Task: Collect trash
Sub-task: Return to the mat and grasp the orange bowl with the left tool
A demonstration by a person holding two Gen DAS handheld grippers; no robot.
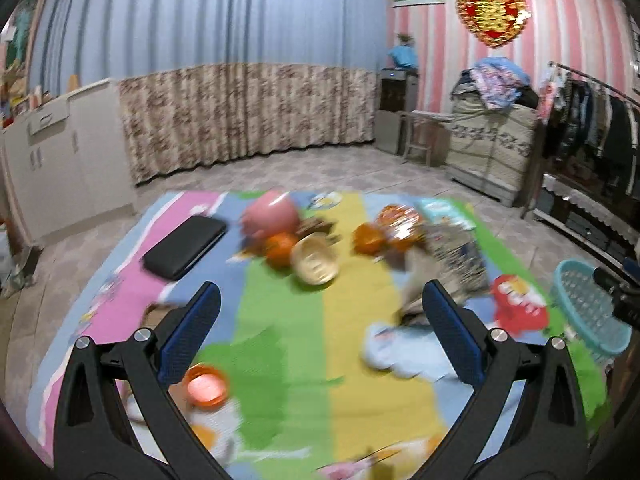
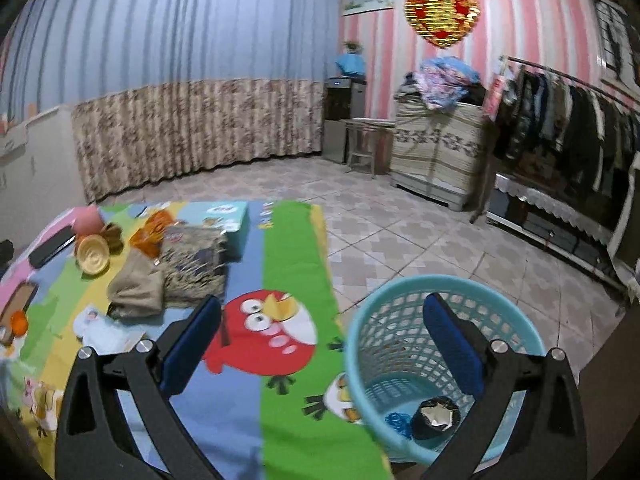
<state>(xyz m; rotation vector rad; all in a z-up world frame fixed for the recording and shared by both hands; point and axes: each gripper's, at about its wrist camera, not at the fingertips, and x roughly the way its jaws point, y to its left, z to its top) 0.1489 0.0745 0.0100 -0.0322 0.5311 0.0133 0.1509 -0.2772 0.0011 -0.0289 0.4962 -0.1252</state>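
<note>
A turquoise mesh basket [image 2: 400,304] stands on the floor tiles by the colourful play mat's [image 2: 288,240] right edge; a black crumpled wrapper [image 2: 434,416] and a blue scrap [image 2: 398,420] lie in it. My right gripper [image 2: 320,312] is open and empty above the basket's near-left rim. My left gripper [image 1: 320,300] is open and empty over the mat [image 1: 288,344]. On the mat lie orange snack wrappers [image 1: 400,220], a cream bowl [image 1: 315,259], orange peel-like pieces [image 1: 280,249], an orange lid [image 1: 206,386] and a white paper [image 1: 404,350]. The basket also shows in the left wrist view [image 1: 588,304].
A pink pot [image 1: 272,212], a black flat case [image 1: 186,246], folded cloth [image 2: 138,284] and a patterned bag [image 2: 196,264] lie on the mat. White cabinet [image 1: 60,152] at left, covered chest [image 2: 436,152] and clothes rack [image 2: 560,120] at right, curtain behind.
</note>
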